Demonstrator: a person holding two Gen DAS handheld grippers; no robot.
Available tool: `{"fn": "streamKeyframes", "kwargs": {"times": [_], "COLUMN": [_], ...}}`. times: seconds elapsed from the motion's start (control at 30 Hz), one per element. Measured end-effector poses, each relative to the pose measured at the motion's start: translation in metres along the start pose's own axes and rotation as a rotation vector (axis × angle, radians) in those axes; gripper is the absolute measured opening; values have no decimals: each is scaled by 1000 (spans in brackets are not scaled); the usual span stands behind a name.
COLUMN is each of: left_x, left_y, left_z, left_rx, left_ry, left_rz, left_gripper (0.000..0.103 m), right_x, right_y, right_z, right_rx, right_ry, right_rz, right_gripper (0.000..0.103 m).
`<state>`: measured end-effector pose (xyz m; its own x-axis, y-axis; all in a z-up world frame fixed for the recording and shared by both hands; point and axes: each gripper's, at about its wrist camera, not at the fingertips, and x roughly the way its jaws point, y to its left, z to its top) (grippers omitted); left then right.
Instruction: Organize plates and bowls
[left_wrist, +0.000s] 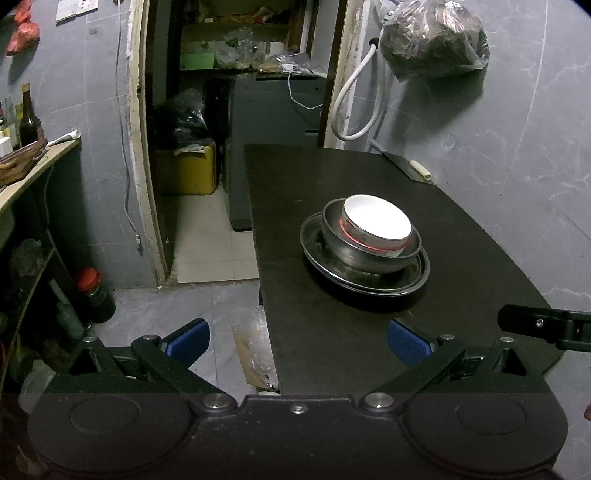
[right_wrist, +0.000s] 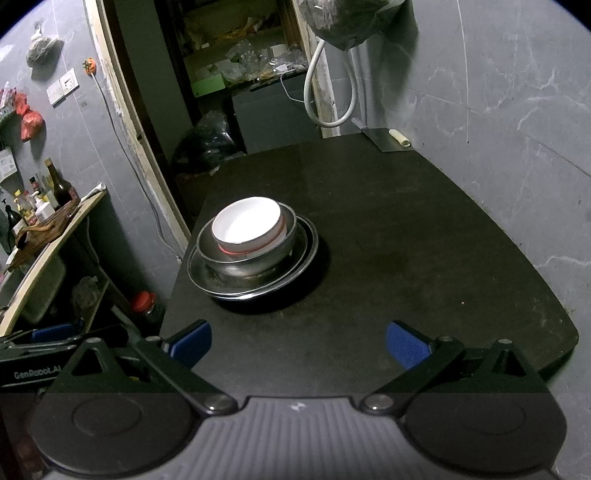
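Stacking looks finished
White bowl (left_wrist: 376, 223) sits in the steel bowl (left_wrist: 369, 254) on the plates (left_wrist: 321, 254); left gripper (left_wrist: 297, 341) and right gripper (right_wrist: 298, 343) gape empty.

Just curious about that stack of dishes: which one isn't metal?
The white bowl on top, red-banded outside. It nests in a steel bowl standing on steel plates.

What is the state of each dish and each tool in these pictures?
White bowl: upright, nested in the steel bowl.
Steel bowl: upright, on the steel plates.
Steel plates: stacked on the black table.
Left tool: open, empty.
Right tool: open, empty.
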<state>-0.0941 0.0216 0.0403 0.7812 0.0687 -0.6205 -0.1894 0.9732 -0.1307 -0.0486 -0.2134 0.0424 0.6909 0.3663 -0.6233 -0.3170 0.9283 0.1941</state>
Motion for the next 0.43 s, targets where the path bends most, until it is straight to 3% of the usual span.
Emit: {"fn": "streamKeyframes", "kwargs": {"times": [0.43], "left_x": [7], "left_y": [-10], "left_z": [4], "left_rx": [25], "left_ry": [5], "left_rz": [-7], "left_gripper": [102], "right_x": [5], "right_y": [-9], "right_z": [4], "right_rx": [13], "right_ry": [12], "right_rz": [1], "right_gripper": [103]}}
